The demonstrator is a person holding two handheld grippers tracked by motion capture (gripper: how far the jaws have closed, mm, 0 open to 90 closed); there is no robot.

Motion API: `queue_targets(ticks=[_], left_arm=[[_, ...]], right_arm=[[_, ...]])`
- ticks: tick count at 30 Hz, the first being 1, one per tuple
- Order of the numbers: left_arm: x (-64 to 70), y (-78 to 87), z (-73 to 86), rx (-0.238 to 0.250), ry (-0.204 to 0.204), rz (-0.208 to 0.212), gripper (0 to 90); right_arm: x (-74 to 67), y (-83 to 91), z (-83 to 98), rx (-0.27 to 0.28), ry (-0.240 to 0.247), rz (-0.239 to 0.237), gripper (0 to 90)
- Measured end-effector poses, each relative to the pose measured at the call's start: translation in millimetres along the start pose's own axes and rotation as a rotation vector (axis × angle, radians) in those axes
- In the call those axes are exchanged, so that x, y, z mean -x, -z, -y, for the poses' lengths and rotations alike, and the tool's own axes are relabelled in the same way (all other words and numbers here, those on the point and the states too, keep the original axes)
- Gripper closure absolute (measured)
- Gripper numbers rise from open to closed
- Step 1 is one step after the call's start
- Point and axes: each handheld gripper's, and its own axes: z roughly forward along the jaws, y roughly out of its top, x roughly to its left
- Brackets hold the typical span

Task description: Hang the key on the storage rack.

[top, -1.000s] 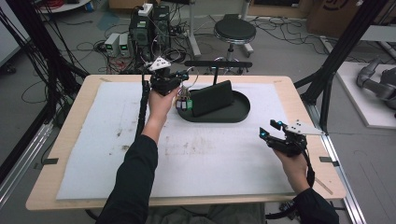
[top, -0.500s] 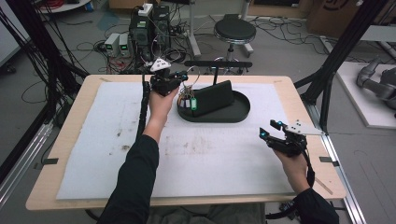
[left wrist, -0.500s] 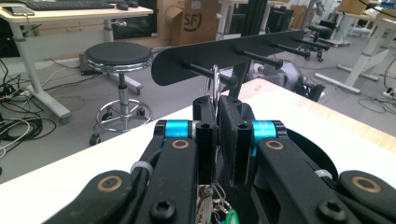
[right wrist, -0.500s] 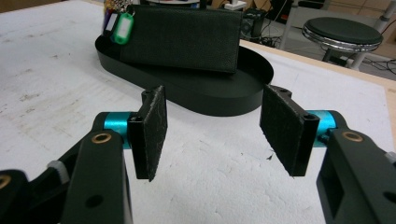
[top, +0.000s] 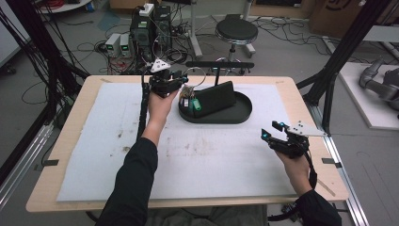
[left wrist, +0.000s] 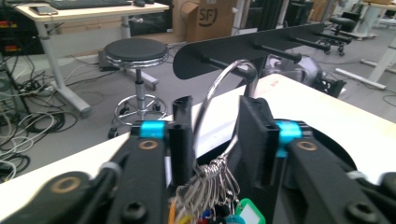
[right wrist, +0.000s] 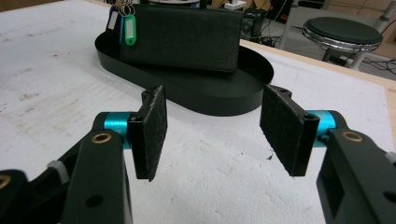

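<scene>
The left tool point(left wrist: 212, 140) has just been opening its jaws; the large steel key ring point(left wrist: 224, 88) stands between them, and the pads no longer press on it. The ring is hooked over a peg of the black hanger rack point(left wrist: 261, 46) at the far edge of the surface point(top: 94, 141), and its bunch of keys and coloured tags point(left wrist: 219, 205) dangles below, just beside the upright black wallet point(top: 215, 99) in the oval tray point(top: 240, 115).

The ring looks stiff, thin and slippery — best pinched flat across the wire near its lower arc, where the pads get the most metal. The bunch is loose and bottom-heavy, so it will likely swing and jingle when moved. The right tool point(top: 274, 132) hovers open and empty, well apart over the white mat.
</scene>
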Motion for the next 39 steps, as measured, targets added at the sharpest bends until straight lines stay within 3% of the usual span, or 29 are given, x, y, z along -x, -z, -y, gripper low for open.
queue_targets(ticks=[6, 14, 20, 21, 24, 28, 33, 36, 39], left_arm=[[14.6, 18.3, -0.1, -0.01, -0.097, -0.022, 46.7], [30.0, 53.4, 9.0, -0.011, -0.14, 0.001, 39.9], [37.3, 98.6, 31.4, -0.013, -0.16, -0.001, 36.4], [37.3, 98.6, 31.4, -0.013, -0.16, -0.001, 35.8], [37.6, 122.7, 52.1, -0.038, -0.192, -0.025, 33.9], [33.8, 139.9, 69.5, -0.05, -0.191, -0.033, 32.7], [23.7, 163.2, 97.2, -0.056, -0.174, -0.073, 30.3], [17.9, 173.6, 111.2, -0.042, -0.161, -0.104, 29.3], [11.6, 178.2, 121.2, -0.063, -0.166, -0.123, 28.5]], right_arm=[[0.1, -0.4, 0.5, -0.004, 0.0, 0.001, 42.1], [2.8, -1.5, 1.2, -0.005, -0.01, 0.003, 41.8], [5.2, 0.1, 2.2, -0.004, -0.018, 0.008, 41.8], [5.3, 0.5, 2.2, -0.004, -0.021, 0.009, 41.8], [6.1, 1.0, 2.1, -0.001, -0.027, 0.012, 41.7], [7.2, 0.9, 2.0, 0.002, -0.026, 0.014, 41.6], [8.4, 0.3, 1.6, 0.006, -0.033, 0.023, 41.2], [9.0, -0.2, 1.7, 0.006, -0.04, 0.025, 40.6], [9.7, -1.4, 1.9, 0.003, -0.044, 0.019, 39.7]])
